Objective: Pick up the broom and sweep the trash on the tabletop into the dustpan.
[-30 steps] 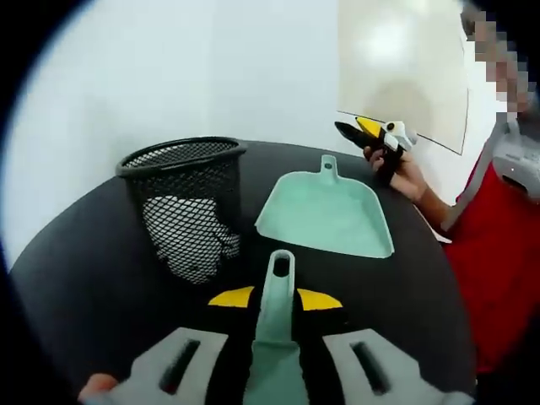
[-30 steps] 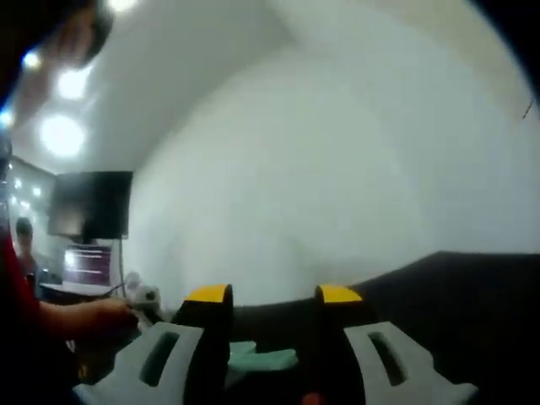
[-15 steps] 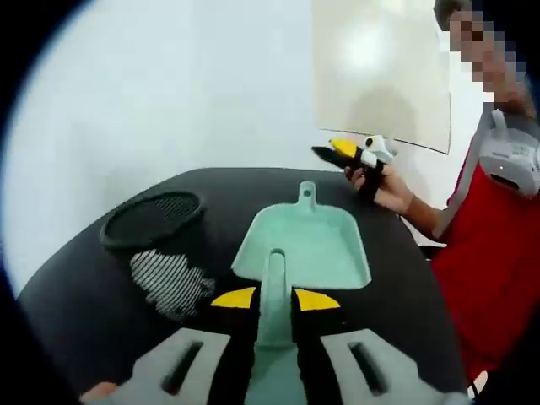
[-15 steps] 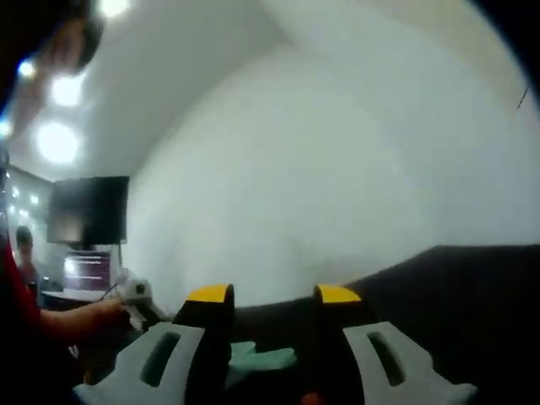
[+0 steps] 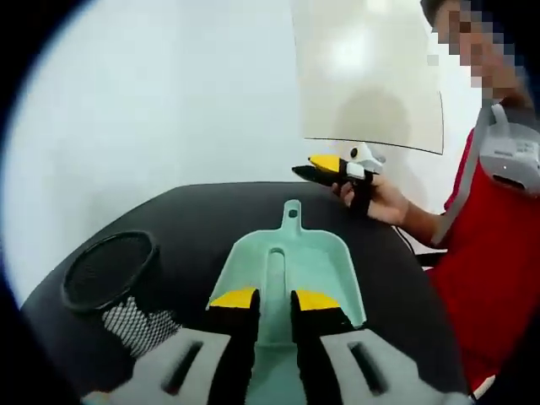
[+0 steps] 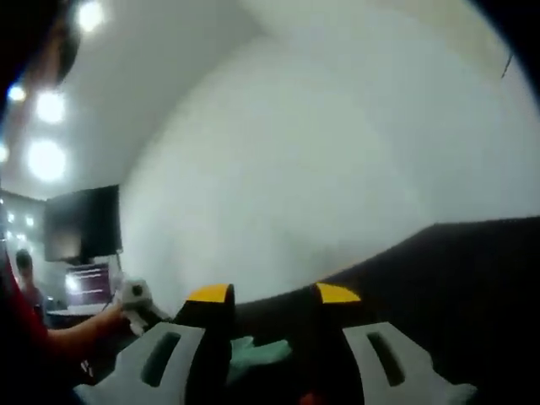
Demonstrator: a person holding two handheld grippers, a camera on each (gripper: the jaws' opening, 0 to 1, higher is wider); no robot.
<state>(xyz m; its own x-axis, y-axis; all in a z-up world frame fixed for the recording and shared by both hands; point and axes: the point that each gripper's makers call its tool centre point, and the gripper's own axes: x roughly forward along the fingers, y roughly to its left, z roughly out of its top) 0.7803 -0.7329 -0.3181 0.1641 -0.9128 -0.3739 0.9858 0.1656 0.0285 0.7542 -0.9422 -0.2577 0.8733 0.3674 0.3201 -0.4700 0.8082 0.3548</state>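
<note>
Mint green broom handle (image 5: 274,291) sits clamped in my left jaws (image 5: 274,301), long axis pointing straight ahead at the dustpan (image 5: 329,274) on the black worktop (image 5: 194,211). Bristles cut off below. Can't spot any trash. Right jaws (image 6: 273,294) apart, holding nothing, aimed at the wall. Mesh bin (image 5: 110,274) to the left.
</note>
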